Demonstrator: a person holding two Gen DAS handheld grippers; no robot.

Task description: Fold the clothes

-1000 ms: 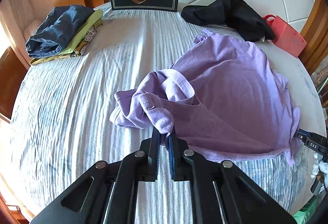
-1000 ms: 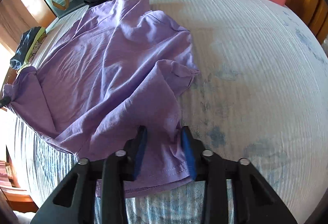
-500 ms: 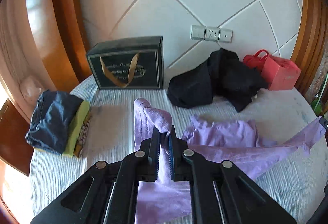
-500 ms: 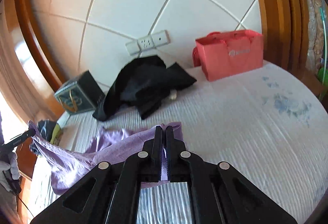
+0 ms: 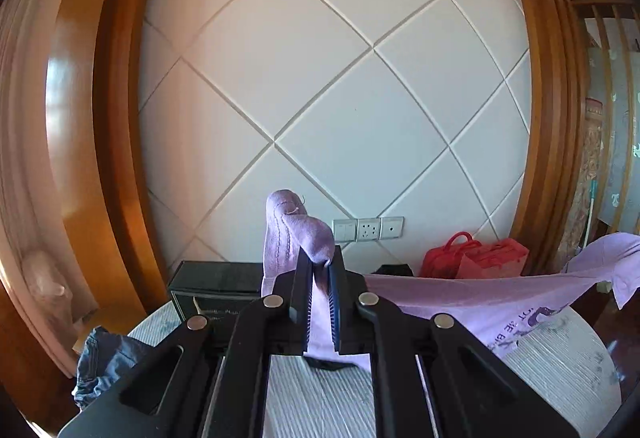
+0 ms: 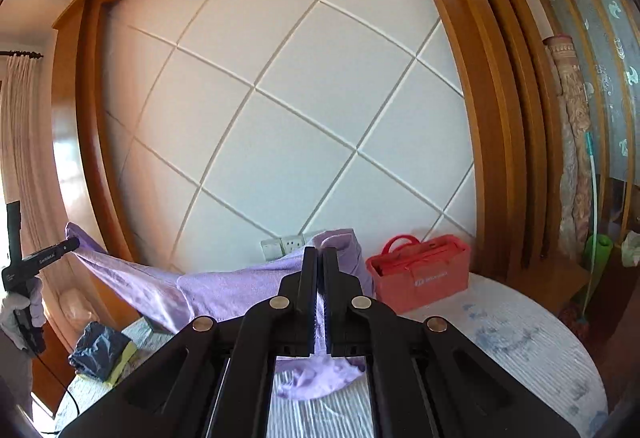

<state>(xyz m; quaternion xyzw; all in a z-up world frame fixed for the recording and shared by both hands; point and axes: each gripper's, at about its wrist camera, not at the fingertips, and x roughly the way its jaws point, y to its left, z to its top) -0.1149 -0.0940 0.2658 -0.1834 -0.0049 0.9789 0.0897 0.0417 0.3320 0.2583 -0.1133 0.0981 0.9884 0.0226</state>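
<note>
White padded wall panels (image 5: 352,109) crossed by diagonal seams filled most of both views, framed by curved wooden trim (image 6: 500,117). Below lay a bed (image 6: 520,350) with a pale striped cover, its right half bare.

Both claws held the purple T-shirt (image 5: 460,298) stretched in the air above the bed. The left gripper (image 5: 319,270) was clamped on a bunched fold of the shirt, with a tuft rising above its tips. The right gripper (image 6: 319,258) had its jaws pressed together on the cloth; they had just finished closing. Between the two grips the fabric sagged in a shallow arc, and its lower part touched the cover near the right claw.

The left wrist view alone showed dark printed lettering on the shirt and a black gift box (image 5: 216,288) against the wall. The right wrist view alone showed the gloved hand (image 6: 20,312) carrying the other gripper, a curtain (image 6: 18,141) and a green-handled tool (image 6: 594,222) leaning at the far right. Both views showed the red bag (image 6: 420,272), wall sockets (image 5: 368,229) and a pile of folded clothes (image 6: 102,352) at the bed's left edge.
</note>
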